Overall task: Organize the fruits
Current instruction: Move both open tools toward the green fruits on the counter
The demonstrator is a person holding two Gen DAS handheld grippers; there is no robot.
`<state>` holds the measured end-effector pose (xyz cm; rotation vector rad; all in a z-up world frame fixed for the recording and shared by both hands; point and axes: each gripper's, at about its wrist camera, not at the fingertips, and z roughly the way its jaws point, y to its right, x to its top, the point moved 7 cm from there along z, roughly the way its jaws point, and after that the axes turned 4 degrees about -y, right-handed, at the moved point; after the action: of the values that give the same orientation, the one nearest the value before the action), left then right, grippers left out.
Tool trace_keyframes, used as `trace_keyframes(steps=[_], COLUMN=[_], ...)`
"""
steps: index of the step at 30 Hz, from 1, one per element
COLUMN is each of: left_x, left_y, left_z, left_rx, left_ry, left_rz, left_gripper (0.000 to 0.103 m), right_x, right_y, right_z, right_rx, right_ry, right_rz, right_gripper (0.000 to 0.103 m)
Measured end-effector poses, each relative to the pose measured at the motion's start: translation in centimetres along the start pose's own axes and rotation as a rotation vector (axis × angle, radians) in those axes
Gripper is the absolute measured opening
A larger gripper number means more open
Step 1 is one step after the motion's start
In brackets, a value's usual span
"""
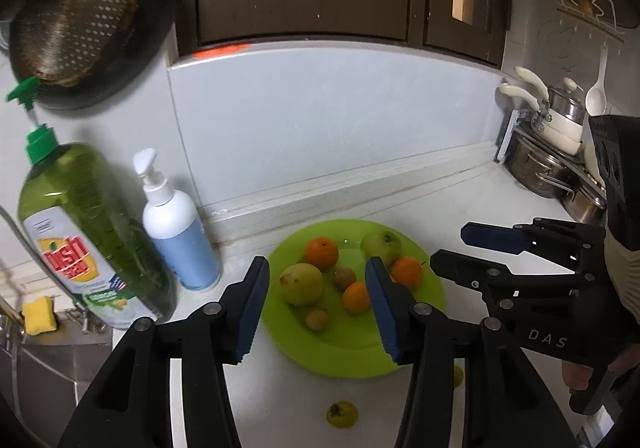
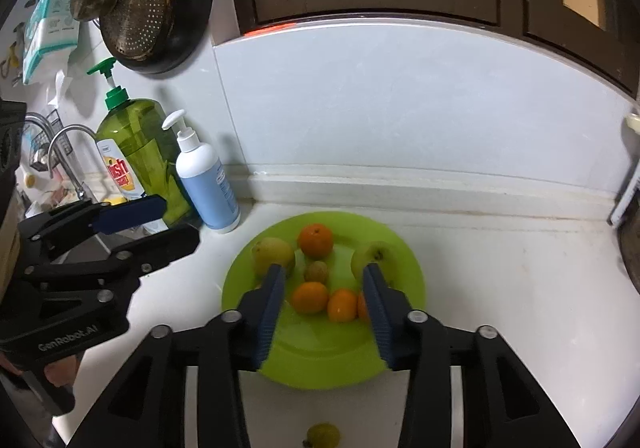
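Note:
A lime-green plate (image 1: 340,348) (image 2: 320,352) lies on the white counter. It holds oranges (image 1: 322,253) (image 2: 315,240), two yellow-green apples (image 1: 301,284) (image 2: 374,254) and small brownish fruits (image 1: 345,277) (image 2: 316,271). One small yellow fruit (image 1: 342,414) (image 2: 322,436) sits on the counter in front of the plate, and another (image 1: 458,374) shows partly behind a finger. My left gripper (image 1: 320,312) (image 2: 178,224) hovers over the plate's near left, open, with nothing between its pads. To its right hangs my right gripper (image 2: 324,312) (image 1: 448,246), also open and holding nothing.
A green dish-soap bottle (image 1: 92,232) and a white pump bottle (image 1: 176,232) stand left of the plate by the sink with a yellow sponge (image 1: 38,314). Stacked pots (image 1: 552,144) fill the right corner. A colander pan (image 1: 76,12) hangs on the wall.

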<state>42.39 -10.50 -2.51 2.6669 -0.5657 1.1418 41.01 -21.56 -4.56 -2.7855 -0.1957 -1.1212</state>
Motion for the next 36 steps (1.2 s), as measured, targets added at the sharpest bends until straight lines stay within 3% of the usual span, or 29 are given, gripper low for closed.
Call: trace_keyframes(steps=[11, 21, 26, 36], left_x=[-3.8, -8.0, -10.0, -13.1], left_y=[0.0, -0.5, -0.2, 1.2], left_z=[-2.4, -2.4, -2.0, -0.1], left_rx=[0.04, 0.09, 0.113, 0.076], left_ry=[-0.004, -0.021, -0.039, -0.103], left_rz=[-0.044, -0.104, -0.073, -0.036], left_gripper=[0.067, 0.072, 0.072, 0.072], right_x=[-3.7, -8.1, -10.2, -13.1], right_y=[-0.1, -0.4, -0.9, 0.0], right_z=[-2.8, -2.6, -2.1, -0.6], right_rx=[-0.075, -0.154, -0.141, -0.159], right_ry=[0.018, -0.01, -0.047, -0.125], right_rz=[0.053, 0.067, 0.062, 0.104], right_gripper=[0.064, 0.065, 0.064, 0.064])
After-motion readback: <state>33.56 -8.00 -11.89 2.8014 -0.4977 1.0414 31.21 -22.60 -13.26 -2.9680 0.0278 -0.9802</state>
